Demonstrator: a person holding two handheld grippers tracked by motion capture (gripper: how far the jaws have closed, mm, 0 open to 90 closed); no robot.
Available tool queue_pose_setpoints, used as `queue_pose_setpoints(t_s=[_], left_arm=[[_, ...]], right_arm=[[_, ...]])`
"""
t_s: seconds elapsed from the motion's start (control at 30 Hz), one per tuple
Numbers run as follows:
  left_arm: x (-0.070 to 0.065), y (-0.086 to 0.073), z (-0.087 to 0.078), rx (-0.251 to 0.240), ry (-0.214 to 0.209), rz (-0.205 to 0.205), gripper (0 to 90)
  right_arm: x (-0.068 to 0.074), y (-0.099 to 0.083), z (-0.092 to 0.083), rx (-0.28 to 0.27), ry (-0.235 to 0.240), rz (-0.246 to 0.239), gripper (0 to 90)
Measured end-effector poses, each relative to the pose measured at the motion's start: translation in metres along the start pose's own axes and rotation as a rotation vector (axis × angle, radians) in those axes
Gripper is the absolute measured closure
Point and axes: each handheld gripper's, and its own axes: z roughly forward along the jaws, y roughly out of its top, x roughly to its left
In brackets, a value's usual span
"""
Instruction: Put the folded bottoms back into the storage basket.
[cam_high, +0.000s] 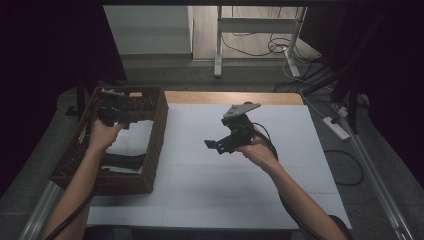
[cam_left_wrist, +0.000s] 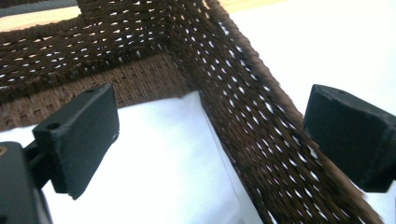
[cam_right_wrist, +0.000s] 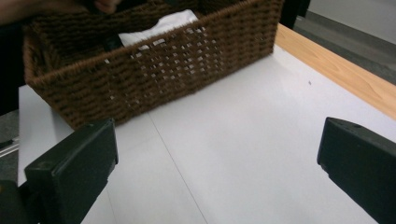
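1. Left claw (cam_high: 111, 116) is hanging apart and empty over the wicker basket (cam_high: 159, 120), white cloth (cam_left_wrist: 154, 163) lying inside.
2. Right claw (cam_high: 218, 145) is hovering apart and empty above the surface (cam_high: 240, 190).
3. Placing looks finished.

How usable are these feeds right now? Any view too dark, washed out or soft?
High view: dim overall, with black surroundings, so the left gripper over the basket is hard to make out. Left gripper view: bright, the white cloth blown out, the near jaws soft. Right gripper view: evenly lit, basket weave clear, jaws slightly blurred.
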Motion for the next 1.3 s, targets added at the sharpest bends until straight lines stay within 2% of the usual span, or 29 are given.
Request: queue_pose_setpoints(t_s=[0.23,0.33,0.57,0.73,1.0,1.13,1.3], left_arm=[[-0.023,-0.022,-0.027,-0.039,0.053,0.062,1.3],[-0.029,-0.03,-0.036,-0.062,0.044,0.064,0.9],[-0.045,-0.051,-0.052,-0.064,0.047,0.088,0.2],[-0.056,-0.069,-0.064,-0.096,0.04,0.092,0.0],[-0.074,-0.094,-0.079,-0.146,0.036,0.119,0.0],[-0.081,-0.106,-0.086,-0.172,0.025,0.107,0.0],[-0.091,-0.114,-0.092,-0.178,0.043,0.121,0.0]], right_arm=[[0.0,-0.017,-0.017,0.017,-0.025,0.008,0.0],[0.001,-0.022,-0.023,0.018,-0.036,0.009,0.0],[0.002,-0.035,-0.038,0.02,-0.055,0.016,0.0],[0.001,-0.047,-0.047,0.03,-0.071,0.027,0.0],[-0.003,-0.072,-0.068,0.028,-0.102,0.069,0.0],[-0.003,-0.082,-0.08,0.026,-0.124,0.079,0.0],[-0.003,-0.095,-0.094,0.024,-0.143,0.105,0.0]])
